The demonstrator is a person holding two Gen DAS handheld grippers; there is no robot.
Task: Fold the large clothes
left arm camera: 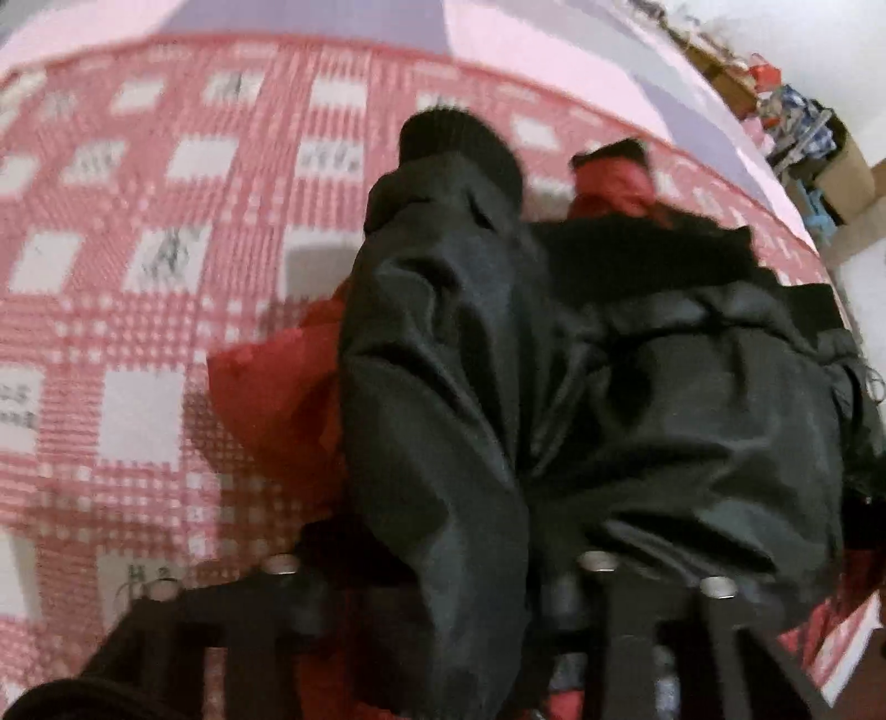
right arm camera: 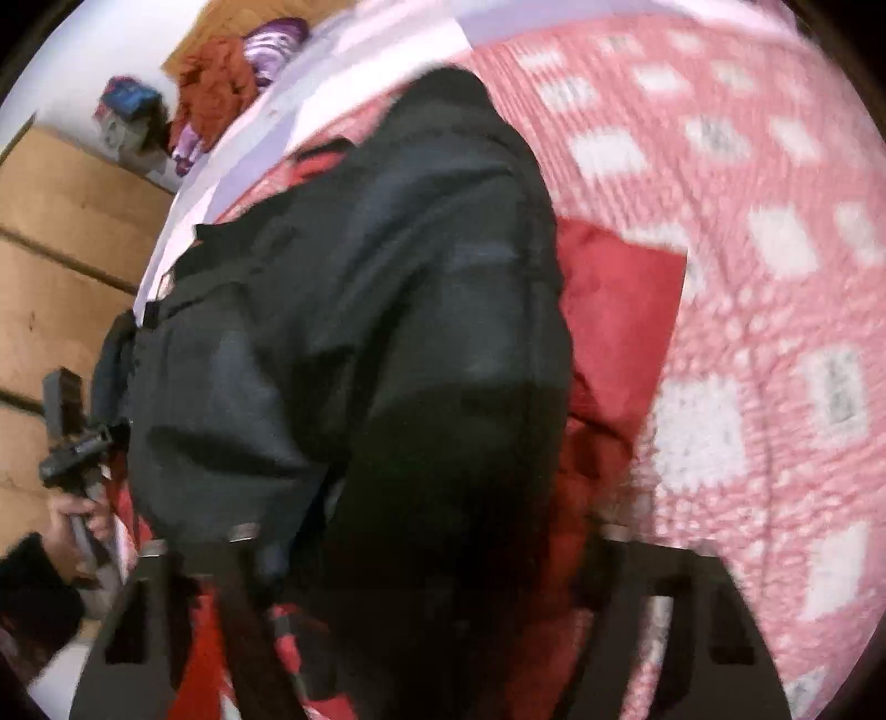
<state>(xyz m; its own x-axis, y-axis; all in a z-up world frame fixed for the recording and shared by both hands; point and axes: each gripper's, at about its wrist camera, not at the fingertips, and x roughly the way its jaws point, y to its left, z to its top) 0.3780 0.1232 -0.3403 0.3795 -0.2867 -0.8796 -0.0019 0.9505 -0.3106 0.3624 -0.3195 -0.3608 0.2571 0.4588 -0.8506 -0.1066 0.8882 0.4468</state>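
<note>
A large black padded jacket [left arm camera: 554, 387] with red lining [left arm camera: 277, 399] lies on a red-and-white checked bedspread [left arm camera: 138, 249]. One sleeve with a ribbed black cuff [left arm camera: 459, 144] runs away from me. My left gripper [left arm camera: 443, 587] is low over the jacket, and black fabric sits between its fingers; the tips are hidden. In the right wrist view the jacket [right arm camera: 360, 332] fills the middle and its red lining [right arm camera: 614, 310] shows to the right. My right gripper [right arm camera: 426, 554] also has jacket fabric bunched between its fingers. The left gripper's body [right arm camera: 72, 443] and the hand holding it show at the left edge.
The bedspread [right arm camera: 747, 277] lies over a pink and lilac sheet [left arm camera: 498, 27]. Cardboard boxes and clutter [left arm camera: 803, 144] stand by the wall beyond the bed. A wooden cabinet [right arm camera: 61, 266] and a pile of clothes [right arm camera: 221, 88] are at the left in the right wrist view.
</note>
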